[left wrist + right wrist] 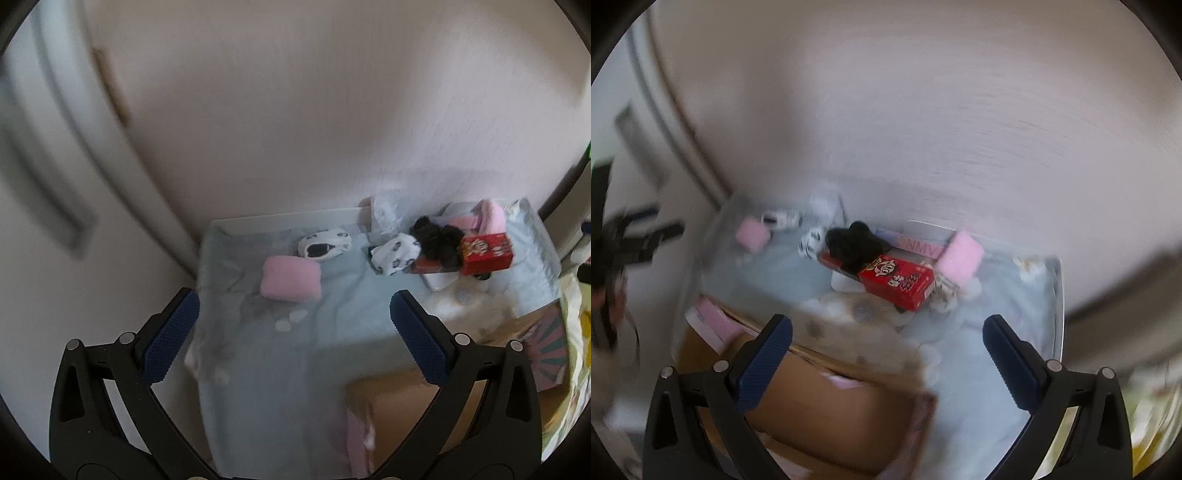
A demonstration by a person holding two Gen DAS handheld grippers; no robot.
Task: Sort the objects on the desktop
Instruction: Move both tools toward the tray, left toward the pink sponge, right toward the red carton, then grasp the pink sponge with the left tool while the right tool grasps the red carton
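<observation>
My claws: left gripper [294, 325] and right gripper [887, 349] both wide, holding nothing.
Pink pad [290, 283]: just ahead of my left claw, looks soft and light; I'd pinch its sides.

Left tool [294, 309], right tool [887, 334]: black frames, blue ribbed pads, silver screws.

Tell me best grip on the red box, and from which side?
Grip the red box across its narrow width, fingers on the two long side faces, coming from above at the near end. It lies flat, tilted over other items, with a black bundle against its far end; the near end looks freer. Right gripper is open and closest.
</observation>
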